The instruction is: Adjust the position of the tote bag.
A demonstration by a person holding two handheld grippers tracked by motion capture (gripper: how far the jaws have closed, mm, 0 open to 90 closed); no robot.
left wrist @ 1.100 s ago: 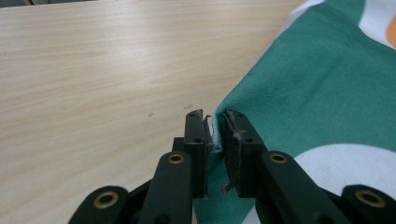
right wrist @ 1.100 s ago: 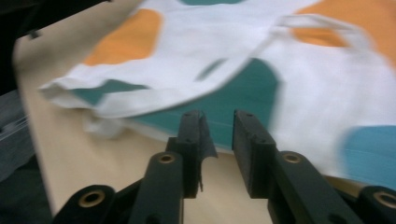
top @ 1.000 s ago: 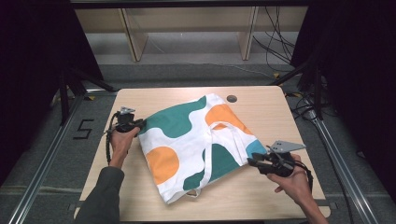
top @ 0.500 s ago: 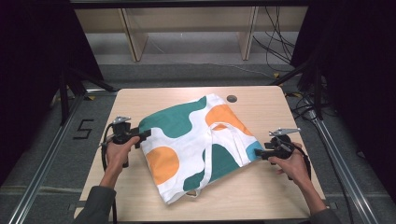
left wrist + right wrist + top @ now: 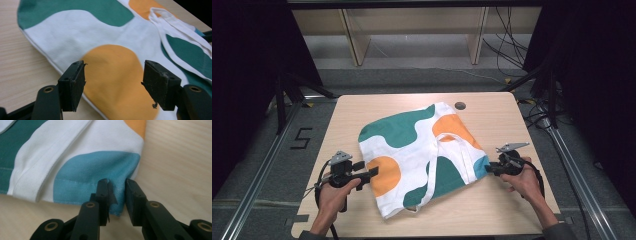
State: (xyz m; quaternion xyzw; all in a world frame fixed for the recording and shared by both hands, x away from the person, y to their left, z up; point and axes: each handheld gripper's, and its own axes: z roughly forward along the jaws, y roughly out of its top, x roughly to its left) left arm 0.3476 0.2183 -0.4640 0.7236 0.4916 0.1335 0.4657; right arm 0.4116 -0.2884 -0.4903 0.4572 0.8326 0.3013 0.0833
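One table (image 5: 362, 107), light wood, rounded corners, set on a grey floor between two rails.

One bag (image 5: 422, 155), cloth, lying flat near the middle of the table and turned at an angle to its edges. White ground with counted patches in the high view: three green, two orange, one blue at the right-hand corner. Two white straps (image 5: 175, 27) lie folded together across its upper face.

One shelf unit (image 5: 412, 30), pale wood, beyond the far edge of the table.

Two hands, one to each gripper, coming in from the near edge.

Two grippers:
- Left gripper (image 5: 373, 172), at the bag's left edge, level with the nearer orange patch. The left gripper view (image 5: 113, 82) shows its two jaws standing wide, one over the bag's edge and one over the orange patch, with nothing pinched between them. The jaws have just been opening.
- Right gripper (image 5: 488, 169), at the bag's right corner. The right gripper view (image 5: 117, 195) shows its two jaws drawn narrow, with a ridge of the blue corner standing between them; the left pad touches the cloth, and a sliver of gap shows at the right pad, so a firm pinch cannot be confirmed. The jaws have just been closing.

One dark round mark (image 5: 460, 105) on the table, just beyond the bag's far corner.

One figure "5" (image 5: 302, 138) marked on the floor, left of the table.
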